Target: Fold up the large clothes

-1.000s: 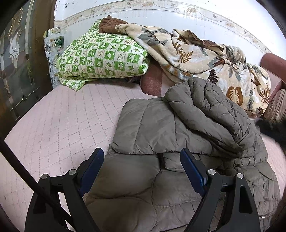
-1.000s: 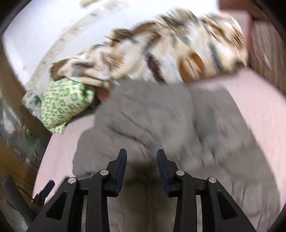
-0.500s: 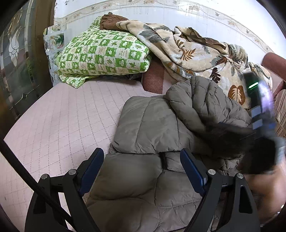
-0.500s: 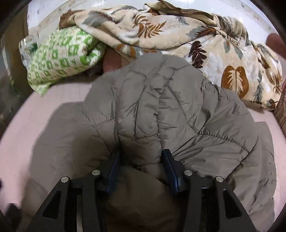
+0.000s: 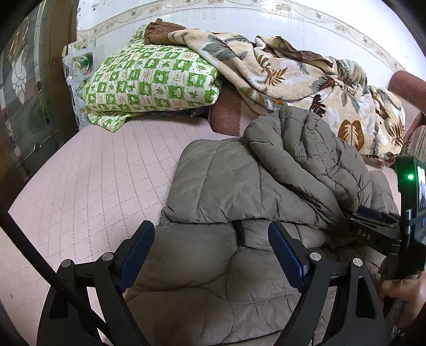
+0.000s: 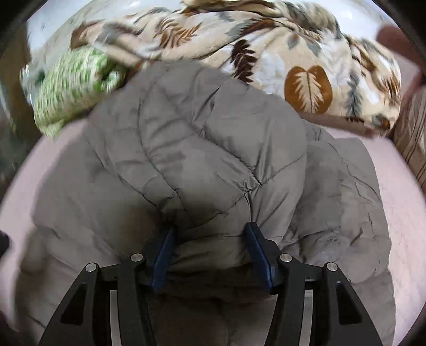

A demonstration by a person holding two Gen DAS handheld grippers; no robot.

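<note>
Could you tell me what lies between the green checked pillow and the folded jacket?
In the left wrist view, only bare pink quilted bedcover lies between the pillow and the jacket.

A bedroom in a home. Across the lower and middle frame, a bed (image 5: 87, 170) under a pink quilted cover stitched in diamonds. In the upper left of the left wrist view, a green-and-cream checked quilt (image 5: 151, 79), folded and piled against the wall. Upper right, a rumpled cream blanket (image 5: 300, 77) printed with brown leaves, heaped along the back of the bed. Behind both, a white wall (image 5: 266, 24) with a floral border strip. At the far left edge, a dark wooden door (image 5: 24, 87) with patterned glass panes. In the centre, a grey padded jacket (image 5: 239, 183) lying on the cover.
</note>
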